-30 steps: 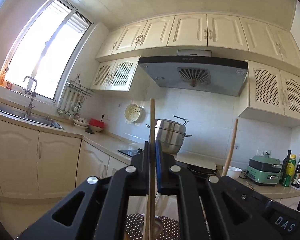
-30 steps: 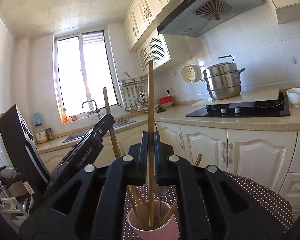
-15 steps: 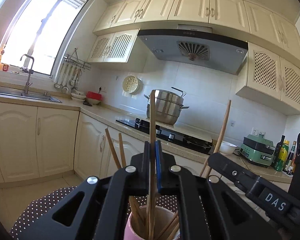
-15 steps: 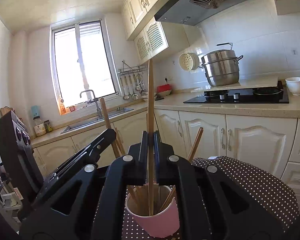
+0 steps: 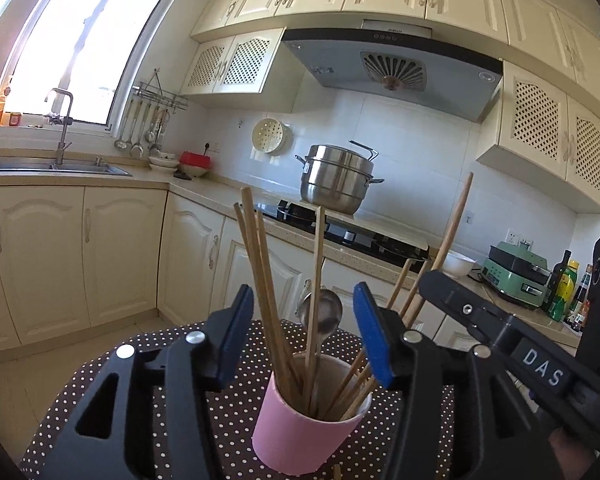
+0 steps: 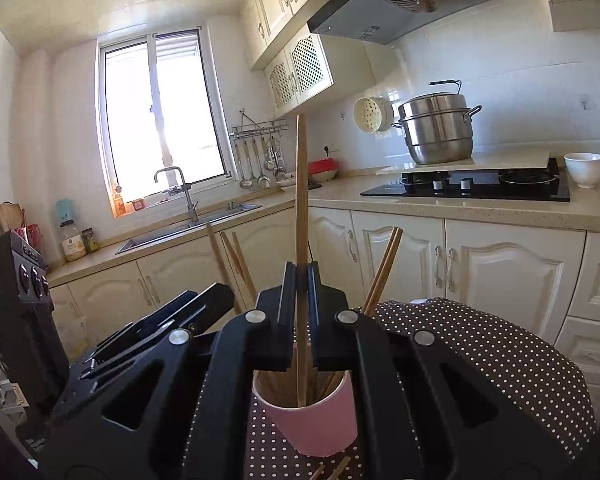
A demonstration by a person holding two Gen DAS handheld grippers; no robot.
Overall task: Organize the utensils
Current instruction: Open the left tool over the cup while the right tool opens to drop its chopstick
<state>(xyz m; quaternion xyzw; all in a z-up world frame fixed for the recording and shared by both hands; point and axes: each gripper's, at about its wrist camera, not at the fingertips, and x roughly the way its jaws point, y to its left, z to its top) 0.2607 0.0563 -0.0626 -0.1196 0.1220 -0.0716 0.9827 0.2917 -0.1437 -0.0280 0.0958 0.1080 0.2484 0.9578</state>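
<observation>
A pink cup [image 5: 306, 436] holding several wooden chopsticks and a metal spoon [image 5: 322, 315] stands on a dark polka-dot tablecloth [image 5: 100, 380]. My left gripper [image 5: 306, 340] is just above the cup, its jaws opening. One chopstick [image 5: 317, 272] stands free between the blue pads [image 5: 374, 340], its lower end in the cup. My right gripper [image 6: 301, 284] is shut on another upright chopstick [image 6: 301, 200]; the stick's lower end dips into the pink cup [image 6: 314, 424]. The right gripper [image 5: 430, 280] also shows in the left wrist view, and the left gripper [image 6: 216, 300] in the right wrist view.
Loose chopsticks [image 6: 334, 470] lie on the cloth in front of the cup. Behind are cream cabinets, a counter with a sink [image 5: 56, 166], a black hob [image 6: 480, 184] with a steel steamer pot [image 6: 436, 128], a white bowl [image 6: 584, 168] and bottles [image 5: 564, 284] at the right.
My left gripper has opened and let go of its chopstick, which now stands in the cup. Both grippers have sunk toward the cup; the right one still grips its stick.
</observation>
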